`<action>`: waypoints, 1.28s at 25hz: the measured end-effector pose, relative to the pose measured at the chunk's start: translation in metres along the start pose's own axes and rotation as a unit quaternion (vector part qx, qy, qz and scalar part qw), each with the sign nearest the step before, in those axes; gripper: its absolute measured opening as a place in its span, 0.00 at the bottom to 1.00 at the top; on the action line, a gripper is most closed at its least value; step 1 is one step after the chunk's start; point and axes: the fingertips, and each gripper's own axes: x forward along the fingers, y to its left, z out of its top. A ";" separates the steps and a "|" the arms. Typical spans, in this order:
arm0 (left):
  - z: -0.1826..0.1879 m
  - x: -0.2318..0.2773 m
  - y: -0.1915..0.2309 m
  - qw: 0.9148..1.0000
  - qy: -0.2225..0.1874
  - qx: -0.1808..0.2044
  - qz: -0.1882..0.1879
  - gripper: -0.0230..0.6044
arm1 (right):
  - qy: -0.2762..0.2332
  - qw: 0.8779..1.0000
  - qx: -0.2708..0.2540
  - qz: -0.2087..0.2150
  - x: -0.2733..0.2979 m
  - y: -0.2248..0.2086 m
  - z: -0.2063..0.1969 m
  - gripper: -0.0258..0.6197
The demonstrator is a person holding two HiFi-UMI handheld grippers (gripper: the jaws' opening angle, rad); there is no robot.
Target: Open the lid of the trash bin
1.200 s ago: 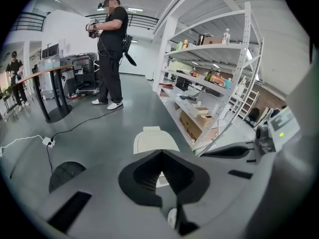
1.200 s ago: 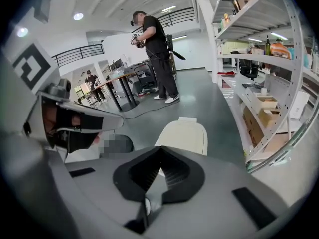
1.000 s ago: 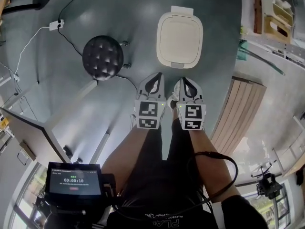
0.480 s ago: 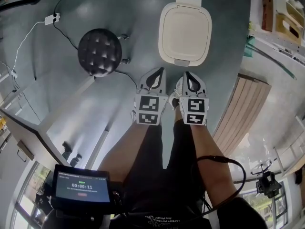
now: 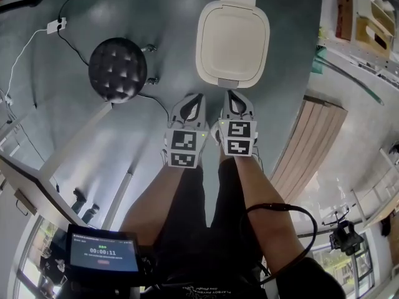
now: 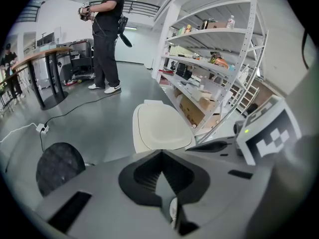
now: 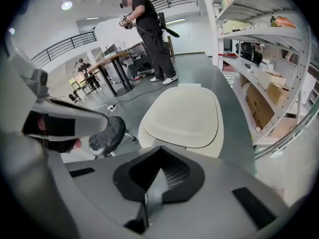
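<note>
The cream trash bin [image 5: 232, 39] stands on the grey floor with its lid down flat; a small tab shows at its near edge. Both grippers are held side by side just short of that edge. My left gripper [image 5: 191, 97] is shut and empty, to the left of the bin's front. My right gripper [image 5: 232, 93] is also shut and empty, its tips close to the tab without touching. The bin [image 6: 159, 128] fills the middle of the left gripper view beyond the closed tips [image 6: 160, 152]. In the right gripper view the lid [image 7: 184, 116] lies right ahead of the tips [image 7: 159, 148].
A black tufted stool [image 5: 117, 69] on castors stands left of the bin, with a cable and power strip [image 5: 55, 25] beyond it. Metal shelving [image 5: 361, 17] runs along the right, and a wooden slatted board [image 5: 312, 142] lies by it. A table edge [image 5: 37, 179] is at lower left. A person [image 6: 107, 34] stands far off.
Both grippers have moved forward toward the bin, so the gap to its near edge is smaller. The lid has stayed down and both grippers have stayed shut.
</note>
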 end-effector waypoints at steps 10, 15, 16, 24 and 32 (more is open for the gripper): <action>-0.002 0.009 0.002 1.000 -0.002 -0.031 -0.004 0.03 | 0.004 1.000 -0.009 -0.005 0.021 -0.009 -0.008 0.04; 0.011 0.017 0.007 0.999 -0.016 -0.037 0.004 0.03 | 0.003 1.000 0.004 -0.015 0.028 -0.011 -0.014 0.04; 0.013 0.018 0.007 0.999 -0.019 -0.027 0.007 0.03 | 0.005 1.000 0.005 -0.018 0.030 -0.012 -0.014 0.04; 0.011 0.014 0.003 1.000 -0.020 -0.007 0.008 0.03 | 0.022 0.999 0.000 -0.050 0.028 -0.013 -0.015 0.04; 0.012 0.014 -0.001 0.999 -0.013 -0.038 0.011 0.03 | 0.024 0.998 -0.004 -0.054 0.028 -0.015 -0.017 0.04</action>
